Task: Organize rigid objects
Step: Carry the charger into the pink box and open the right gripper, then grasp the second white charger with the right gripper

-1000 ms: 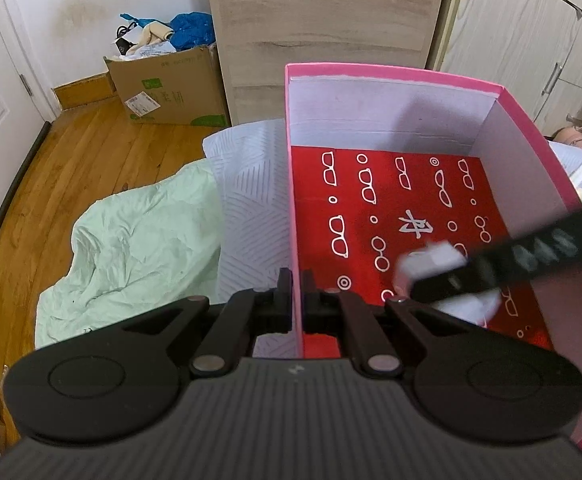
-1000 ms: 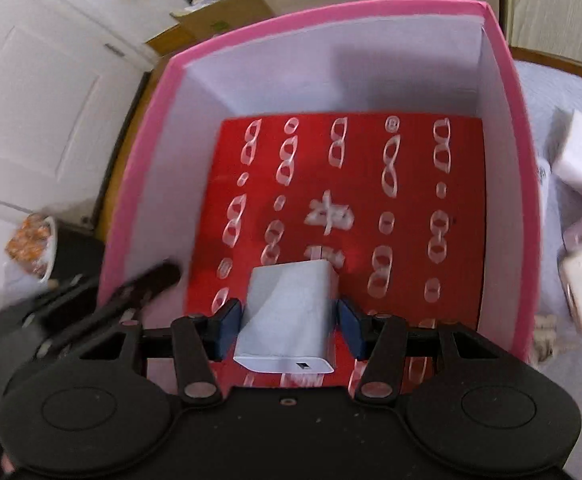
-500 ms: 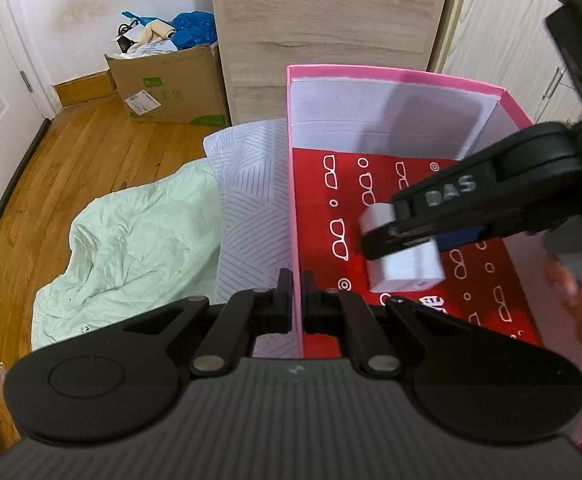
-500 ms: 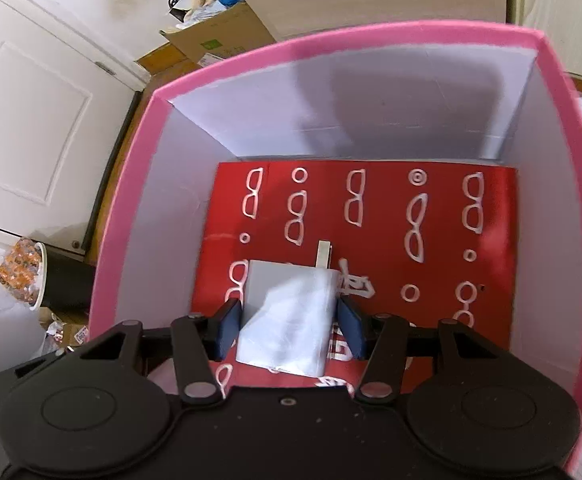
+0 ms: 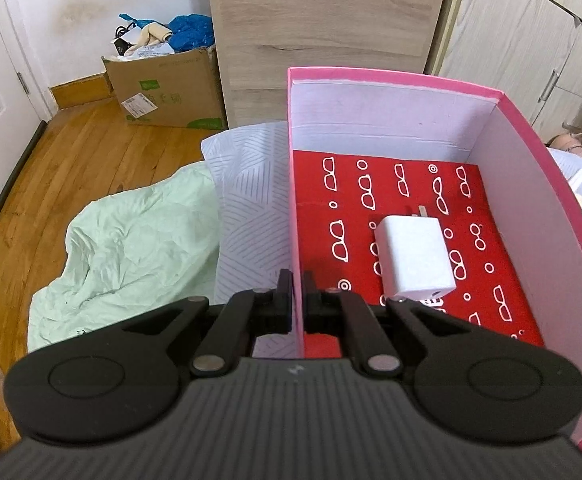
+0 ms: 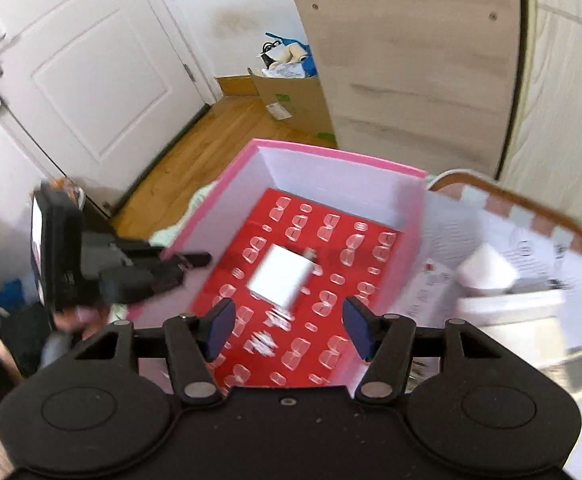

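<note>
Your left gripper is pinching the left wall of the pink box, fingers closed tight on the cardboard. Your right gripper is hanging above the box with its blue pads spread wide, gripping nothing. The white charger is lying on the red glasses-print floor, prongs pointing at the far wall, touching neither gripper.

Warm wooden plank floor, white wall with a stain, white panelled door, pale wood wardrobe, an open cardboard box beside it
</note>
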{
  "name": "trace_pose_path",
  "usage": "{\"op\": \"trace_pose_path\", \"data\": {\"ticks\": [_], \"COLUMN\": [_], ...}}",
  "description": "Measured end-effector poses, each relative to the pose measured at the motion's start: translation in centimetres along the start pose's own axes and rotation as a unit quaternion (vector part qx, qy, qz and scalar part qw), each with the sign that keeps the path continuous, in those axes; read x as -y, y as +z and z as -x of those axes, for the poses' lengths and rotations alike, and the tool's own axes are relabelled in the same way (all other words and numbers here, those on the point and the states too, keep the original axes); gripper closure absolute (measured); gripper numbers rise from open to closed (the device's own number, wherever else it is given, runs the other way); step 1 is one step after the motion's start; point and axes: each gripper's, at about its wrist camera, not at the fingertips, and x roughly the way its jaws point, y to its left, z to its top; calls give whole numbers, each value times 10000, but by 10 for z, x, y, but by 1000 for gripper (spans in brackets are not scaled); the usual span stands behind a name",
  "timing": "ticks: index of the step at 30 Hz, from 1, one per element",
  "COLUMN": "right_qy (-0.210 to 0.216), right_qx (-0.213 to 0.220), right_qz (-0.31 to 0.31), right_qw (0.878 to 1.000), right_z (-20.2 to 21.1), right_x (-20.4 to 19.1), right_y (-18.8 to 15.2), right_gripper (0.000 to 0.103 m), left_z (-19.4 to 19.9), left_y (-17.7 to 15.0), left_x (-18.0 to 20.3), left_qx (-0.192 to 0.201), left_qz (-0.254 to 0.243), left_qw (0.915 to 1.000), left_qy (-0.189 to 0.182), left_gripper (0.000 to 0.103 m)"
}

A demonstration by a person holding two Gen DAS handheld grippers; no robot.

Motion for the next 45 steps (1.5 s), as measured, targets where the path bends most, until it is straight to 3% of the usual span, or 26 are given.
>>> {"op": "trace_pose_path", "data": {"ticks": [4,10,13,17,24,28,33,36,38,45], "right_qy": [-346,-245,-263,-596,-606,-871,-982,-843,-688,-809], "right_qx": [-30,-375,-614,-955,-1129,-1228,-1301,-1358,-1412,-1204], "right_qz": [530,642,671,1036,1318,1501,1347,1150,1004,756], "right_qw": [9980,9969,9955,9882,9830,9771,9774,9804,9825,9865], "right_z": [11,8,-3,-31,-54,-66,-76,-82,-85,-71], "right_x": [1,24,37,40,32,26,32,37,40,42], "right_y": [-24,-63,-80,-95,-96,-99,-96,-95,-94,-89], "right_gripper": [38,38,38,38,38,39,39,39,47,50], "left_z": [-1,-1,-1,0,4,5,7,5,5,6], "left_y": [1,2,3,7,12,12,11,10,9,9], "left_x": [0,0,0,1,2,2,1,2,1,0], "left_qx": [-13,-56,-109,-254,-424,-421,-408,-392,-375,-350], "left_qz": [40,89,128,200,256,251,214,205,200,212], "left_qw": [10000,9999,9999,9995,9987,9987,9988,9989,9990,9991], "left_qy": [24,-7,-34,24,103,120,139,163,169,132], "left_gripper": [100,99,99,99,100,100,100,100,100,100]}}
